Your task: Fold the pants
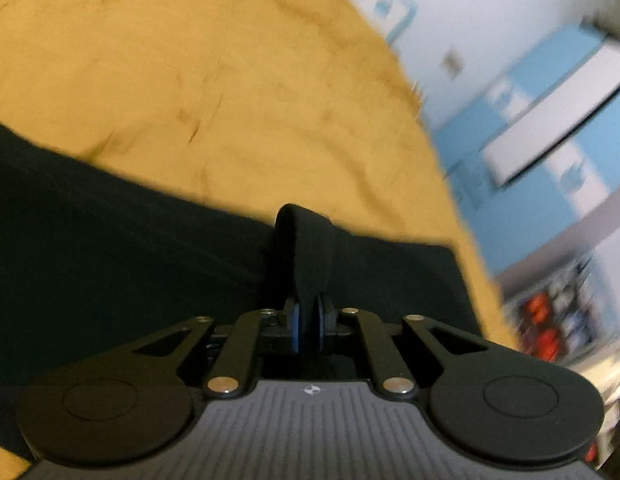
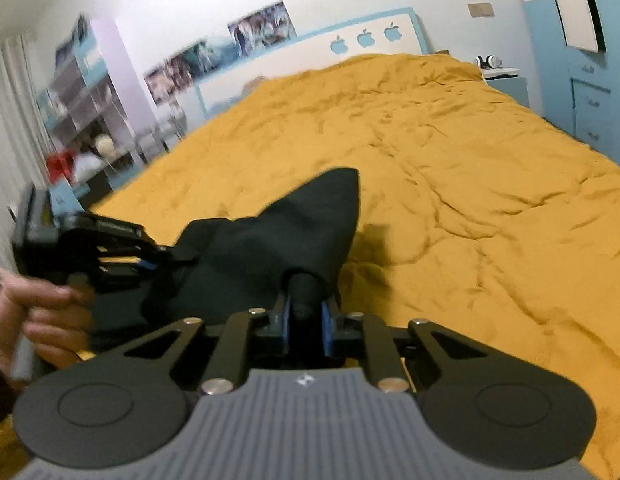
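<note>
While the dark, near-black fabric pants (image 1: 122, 248) lay on the mustard-yellow quilted bed cover (image 1: 214, 64), both grippers gripped the garment at its near edge. The left gripper (image 1: 308, 326) had its blue-padded fingers (image 1: 295, 328) drawn nearly together, pinching a raised fold of the pants that stood up as a narrow loop directly beyond the fingertips. From that loop the rest of the pants extended flat across the bed cover, mainly toward the left of the left wrist view.

In the right wrist view, the right gripper (image 2: 307, 330) likewise had its blue-padded fingers (image 2: 326, 330) closed on a bunched roll of the pants (image 2: 286, 236). Beyond this grip the cloth rose to a pointed peak above the bed cover (image 2: 449, 168). The left gripper (image 2: 150, 258) appeared to the left of the pants, its tips at the cloth edge, with the person's hand (image 2: 38, 316) on its handle.

Beyond the far end of the bed cover stood a white headboard with light-blue apple-shaped cut-outs (image 2: 365, 40). To the right of the bed cover stood a light-blue cabinet (image 2: 589, 108). Both views showed motion blur at their margins.
</note>
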### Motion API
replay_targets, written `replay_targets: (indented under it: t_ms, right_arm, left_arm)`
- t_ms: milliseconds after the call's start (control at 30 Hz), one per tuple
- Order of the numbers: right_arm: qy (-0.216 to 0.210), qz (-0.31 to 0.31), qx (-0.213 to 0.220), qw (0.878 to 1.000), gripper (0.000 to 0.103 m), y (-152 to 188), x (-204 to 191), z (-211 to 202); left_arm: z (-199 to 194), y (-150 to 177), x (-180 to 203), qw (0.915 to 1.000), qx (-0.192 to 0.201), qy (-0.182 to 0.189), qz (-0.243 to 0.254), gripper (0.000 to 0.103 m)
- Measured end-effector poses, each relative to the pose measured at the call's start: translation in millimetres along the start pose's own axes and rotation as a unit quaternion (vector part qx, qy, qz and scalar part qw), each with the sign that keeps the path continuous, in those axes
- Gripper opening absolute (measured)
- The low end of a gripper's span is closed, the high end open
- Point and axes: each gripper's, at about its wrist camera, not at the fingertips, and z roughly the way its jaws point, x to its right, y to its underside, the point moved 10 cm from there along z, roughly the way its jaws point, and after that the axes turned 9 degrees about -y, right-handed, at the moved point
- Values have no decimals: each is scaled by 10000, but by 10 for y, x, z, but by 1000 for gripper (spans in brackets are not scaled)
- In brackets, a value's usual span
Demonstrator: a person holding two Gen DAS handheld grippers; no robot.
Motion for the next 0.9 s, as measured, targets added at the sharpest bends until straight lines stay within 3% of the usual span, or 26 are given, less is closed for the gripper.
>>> replay_targets:
  t_ms: [67,100,167,233,267,400,500,600,700,800,900]
  right_arm:
    - [364,-81,-603,9975,22,184,72,137]
    - [399,-67,-569,9976,29,190,76,128]
    - [358,-67,-386,9986,29,131,43,68]
    - [304,-237,-44,9992,29,20,-29,-18]
    - [287,-356,118,9989,29,-19,-87,-55]
    - [277,-921,511,9941,29,-149,-339,-100]
    - [154,-1168,351,9924,29,-145,-516,84]
    - [207,-1469,42,9889,28,8,-578,372]
    - [412,-1669,-803,9818,28,334,-548,637]
    - [373,-1833,-1052,9767,28,377,-613,634]
    - [249,-1760,-843,9804,28,273,-666,529]
  left_arm:
    - [102,123,-55,9989,-312,-266,237,15]
    - [95,141,-81,9987,-293,-309,279,21]
    - [30,108,-121,9990,-136,-334,278,24]
    - [-65,59,-194,9985,54,-495,210,41]
    - [-114,44,-222,9983,97,-539,202,43]
    - [-374,78,-123,9987,414,-70,287,43]
    - [-450,163,77,9962,506,170,682,43]
    - [-362,361,155,9909,399,-182,1274,44]
    - [-175,557,28,9845,54,-734,1589,45]
    - [-211,603,25,9804,88,-787,1804,45]
    - [-321,555,28,9860,96,-601,1550,45]
